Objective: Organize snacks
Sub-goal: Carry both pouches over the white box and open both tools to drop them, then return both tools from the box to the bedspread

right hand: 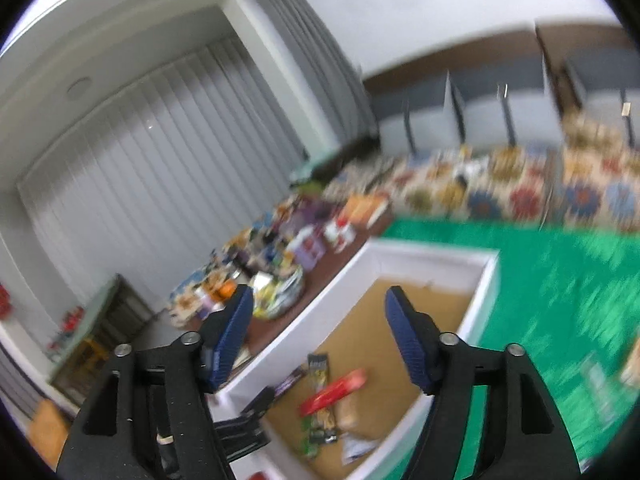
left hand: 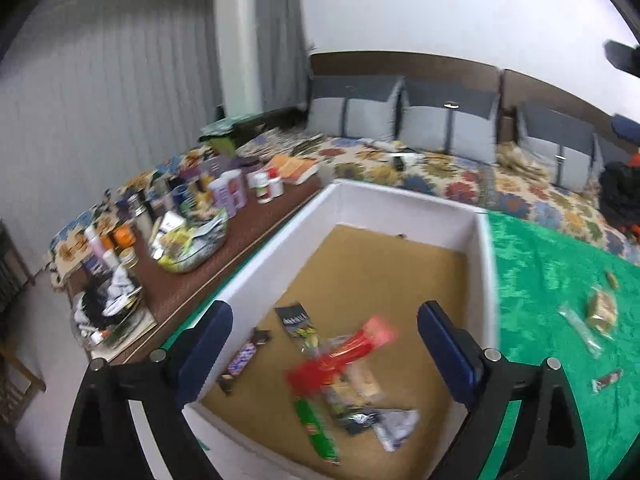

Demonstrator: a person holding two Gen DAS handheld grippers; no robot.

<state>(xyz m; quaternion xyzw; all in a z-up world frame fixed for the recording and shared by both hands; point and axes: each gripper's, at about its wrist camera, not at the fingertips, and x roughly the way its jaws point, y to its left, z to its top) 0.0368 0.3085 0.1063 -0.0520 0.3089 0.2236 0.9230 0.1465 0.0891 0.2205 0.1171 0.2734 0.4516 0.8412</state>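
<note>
We see the left gripper point(left hand: 324, 344) with jaws spread wide and empty above a white box point(left hand: 404, 204) holding a red packet point(left hand: 352, 350), a green packet point(left hand: 314, 428) and, perhaps, a blurred chocolate bar point(left hand: 244, 356).

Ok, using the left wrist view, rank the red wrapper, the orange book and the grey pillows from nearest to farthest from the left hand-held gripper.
1. Red wrapper, between the left hand-held gripper's open jaws, in the white box.
2. Orange book, beyond the box, left.
3. Grey pillows, against the back wall.
</note>
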